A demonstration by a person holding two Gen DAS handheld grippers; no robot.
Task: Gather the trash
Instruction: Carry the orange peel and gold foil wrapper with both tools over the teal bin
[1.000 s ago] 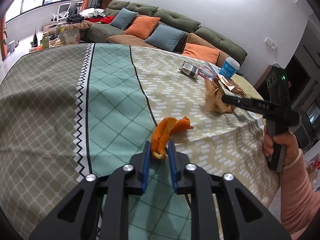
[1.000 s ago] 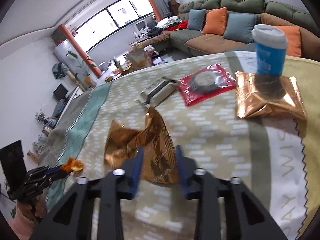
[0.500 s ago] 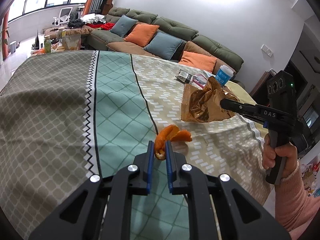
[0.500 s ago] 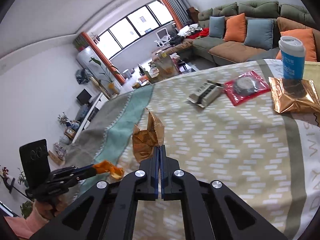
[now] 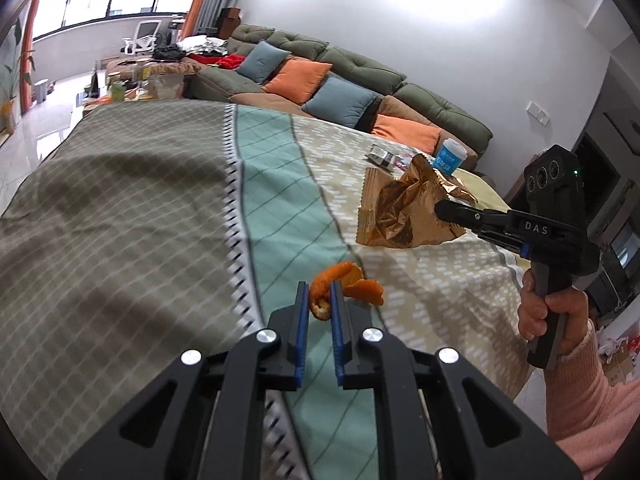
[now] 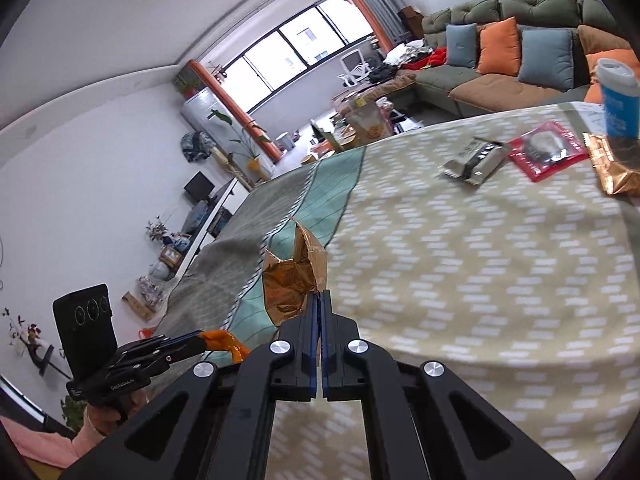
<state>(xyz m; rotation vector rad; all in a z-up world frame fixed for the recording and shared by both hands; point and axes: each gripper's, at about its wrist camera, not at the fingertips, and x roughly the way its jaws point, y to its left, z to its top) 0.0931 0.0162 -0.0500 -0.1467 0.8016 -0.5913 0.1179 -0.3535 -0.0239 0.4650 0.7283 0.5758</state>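
My left gripper (image 5: 320,286) is shut on a curled orange peel (image 5: 346,282), which hangs just above the patterned tablecloth (image 5: 160,220). The right gripper (image 6: 319,294) is shut on a crumpled gold foil wrapper (image 6: 292,280) and holds it up off the table. In the left wrist view that wrapper (image 5: 400,212) hangs from the right gripper (image 5: 440,206) at the right, with a hand in a pink sleeve (image 5: 560,312) on its handle. In the right wrist view the left gripper (image 6: 200,340) shows at lower left with the peel (image 6: 224,340) in it.
At the table's far right lie a silver wrapper (image 6: 474,160), a red packet (image 6: 548,154), a second gold wrapper (image 6: 614,168) and a blue paper cup (image 6: 620,100). A green sofa with orange and blue cushions (image 5: 320,80) stands behind the table.
The right gripper closed on the gold wrapper and lifted it off the table. The left gripper tightened on the orange peel and raised it, and both grippers drew back toward the near table edge.
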